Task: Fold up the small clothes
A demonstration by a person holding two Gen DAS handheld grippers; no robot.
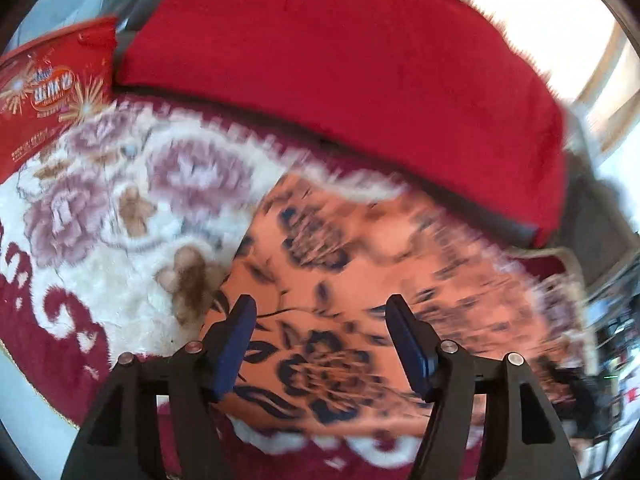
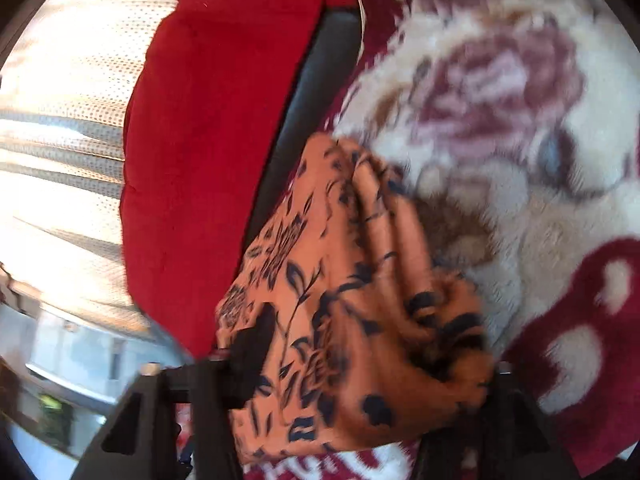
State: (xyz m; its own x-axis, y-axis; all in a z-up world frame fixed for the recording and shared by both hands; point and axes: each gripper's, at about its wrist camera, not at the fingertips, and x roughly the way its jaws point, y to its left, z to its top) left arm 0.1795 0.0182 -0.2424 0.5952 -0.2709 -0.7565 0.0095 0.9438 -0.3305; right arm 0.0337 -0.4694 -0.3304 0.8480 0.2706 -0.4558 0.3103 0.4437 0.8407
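An orange garment with dark blue flowers (image 1: 352, 280) lies spread on a fluffy floral blanket (image 1: 100, 208). My left gripper (image 1: 320, 312) is open just above the garment's near part, its blue-padded fingers (image 1: 236, 344) apart with nothing between them. In the right wrist view the same garment (image 2: 352, 320) is bunched up and draped over my right gripper (image 2: 360, 360). Only its left finger (image 2: 256, 344) shows; the right finger is hidden under the cloth. The view is blurred by motion.
A red cushion (image 1: 352, 68) lies along the far side of the blanket and shows in the right wrist view (image 2: 208, 120) too. A red printed bag (image 1: 44, 92) sits at the far left. A bright curtained window (image 2: 60, 140) is beyond.
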